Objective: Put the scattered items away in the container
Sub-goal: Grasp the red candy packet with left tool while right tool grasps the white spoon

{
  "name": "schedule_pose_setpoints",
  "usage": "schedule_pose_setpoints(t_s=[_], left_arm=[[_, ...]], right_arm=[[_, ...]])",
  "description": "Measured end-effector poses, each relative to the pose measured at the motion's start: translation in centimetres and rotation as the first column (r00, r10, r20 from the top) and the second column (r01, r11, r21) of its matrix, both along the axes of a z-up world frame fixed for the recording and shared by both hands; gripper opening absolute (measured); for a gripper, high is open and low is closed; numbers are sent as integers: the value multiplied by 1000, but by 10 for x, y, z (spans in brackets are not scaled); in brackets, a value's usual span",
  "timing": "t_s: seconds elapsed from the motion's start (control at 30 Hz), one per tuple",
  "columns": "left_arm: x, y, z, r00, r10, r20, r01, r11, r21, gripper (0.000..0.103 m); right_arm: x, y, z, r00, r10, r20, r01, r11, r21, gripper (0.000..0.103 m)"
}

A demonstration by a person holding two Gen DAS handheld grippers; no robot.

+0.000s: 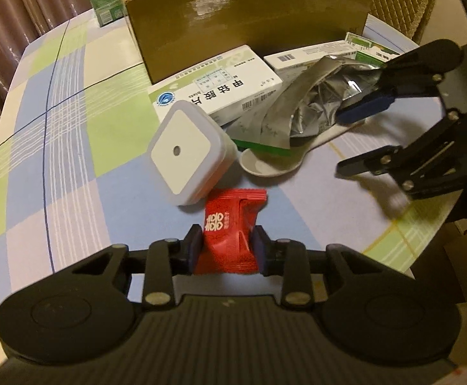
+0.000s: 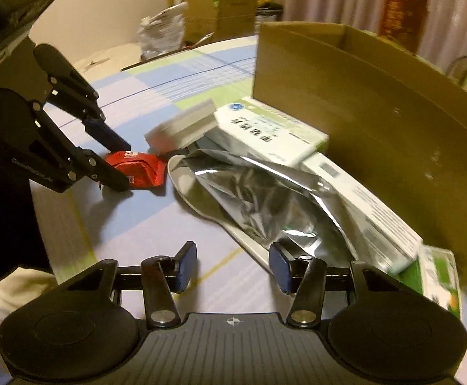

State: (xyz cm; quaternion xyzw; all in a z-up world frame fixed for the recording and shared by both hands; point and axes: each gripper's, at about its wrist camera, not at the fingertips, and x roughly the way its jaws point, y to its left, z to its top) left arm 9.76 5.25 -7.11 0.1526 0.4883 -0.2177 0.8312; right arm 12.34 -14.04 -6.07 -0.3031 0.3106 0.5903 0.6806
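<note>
My left gripper [image 1: 227,240] is shut on a red candy packet [image 1: 233,211], which lies on the checked tablecloth; the right wrist view shows this grip [image 2: 121,160] on the packet [image 2: 140,168] too. My right gripper [image 2: 233,266] stands open over the cloth, also seen from the left wrist [image 1: 352,141]. A crumpled silver foil pouch [image 2: 259,195] lies on a white spoon [image 1: 265,163] just ahead of its right pad. The spoon's handle end reaches the gap, and nothing is pinched. The open cardboard box [image 1: 249,32] stands behind.
A white square plug-in device [image 1: 185,157] sits beside the red packet. White-and-green medicine boxes [image 1: 220,89] [image 2: 371,211] lie against the cardboard box wall [image 2: 361,122]. The table edge curves close at the right. More cartons and bags stand beyond the table.
</note>
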Motion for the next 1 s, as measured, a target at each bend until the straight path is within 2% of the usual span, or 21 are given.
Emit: schedule_pose_setpoints(t_s=[0.1, 0.23, 0.27, 0.37, 0.4, 0.57, 0.7, 0.9, 0.97, 1.0], left_arm=[[0, 1, 0, 1000, 3, 1, -3, 1000, 1, 29], [-2, -1, -1, 1000, 2, 2, -2, 1000, -2, 29], [-2, -1, -1, 1000, 3, 1, -3, 1000, -2, 29], [-4, -3, 0, 1000, 0, 1, 0, 1000, -12, 29], [-5, -4, 0, 1000, -2, 0, 2, 1000, -18, 29], [-11, -12, 1, 1000, -14, -2, 14, 999, -33, 29], [-17, -20, 1, 1000, -28, -2, 27, 999, -40, 29], [-18, -31, -1, 999, -42, -4, 42, 998, -40, 29], [-17, -32, -1, 999, -36, -3, 36, 999, -41, 29], [-17, -33, 0, 999, -35, -1, 35, 999, -41, 30]], right_arm=[[0, 11, -4, 999, 41, 23, -40, 999, -5, 45], [3, 15, -6, 998, 66, 0, -66, 998, -12, 42], [4, 14, -6, 998, 66, -10, -66, 998, -16, 38], [0, 8, -3, 998, 69, 10, -69, 997, -45, 12], [-1, 4, -2, 998, 67, 8, -66, 996, -54, 11], [-5, -22, 0, 999, 37, 7, -36, 995, -89, 8], [-1, -48, 2, 999, -28, 36, 32, 993, -114, 8], [0, -64, 3, 997, -68, 23, 69, 994, -90, 9], [1, -60, 3, 998, -65, 26, 67, 995, -74, 13], [1, -57, 4, 998, -61, 27, 62, 996, -64, 22]])
